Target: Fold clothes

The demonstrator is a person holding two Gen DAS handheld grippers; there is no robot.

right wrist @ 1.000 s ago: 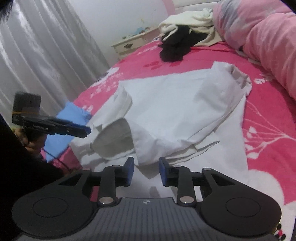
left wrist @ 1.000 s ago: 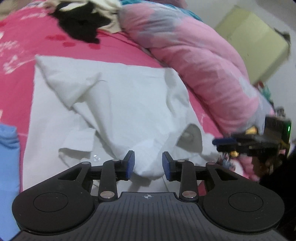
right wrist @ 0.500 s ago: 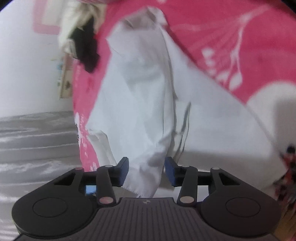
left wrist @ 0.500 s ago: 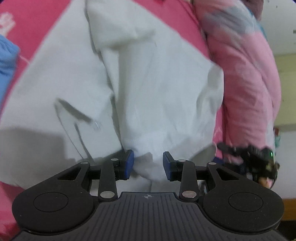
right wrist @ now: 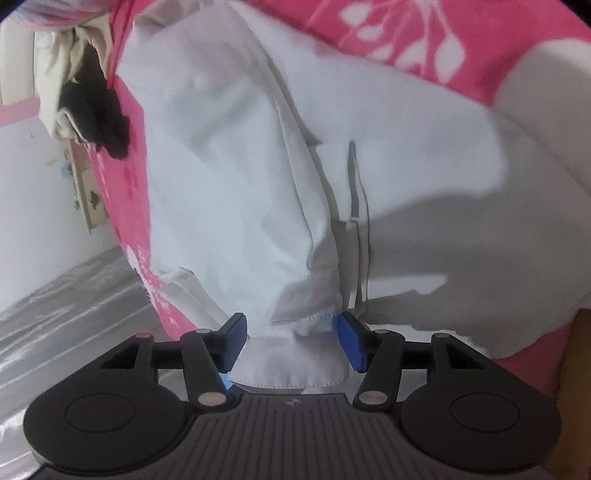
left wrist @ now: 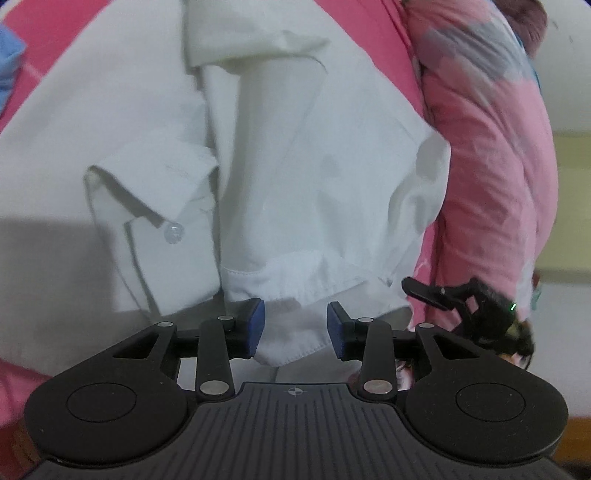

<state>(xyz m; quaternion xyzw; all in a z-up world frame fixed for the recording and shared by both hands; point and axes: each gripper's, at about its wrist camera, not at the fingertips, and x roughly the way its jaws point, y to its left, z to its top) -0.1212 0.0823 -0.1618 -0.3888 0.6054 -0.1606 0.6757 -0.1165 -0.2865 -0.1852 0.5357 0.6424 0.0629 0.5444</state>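
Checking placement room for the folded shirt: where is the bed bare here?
Bare pink sheet beyond the white shirt in the right view; a strip between shirt and blue cloth. Crowded beside the pink quilt and clothes pile.

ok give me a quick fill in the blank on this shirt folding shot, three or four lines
1. The garment between both grippers is a ____ shirt.
2. The bedsheet under it is ____ with a white leaf print.
3. In the left wrist view, a clear ____ sits at the tip of the cuff.
4. In the right wrist view, a heap of cream and ____ clothes lies at the upper left.

Missing words: white; pink; button; black
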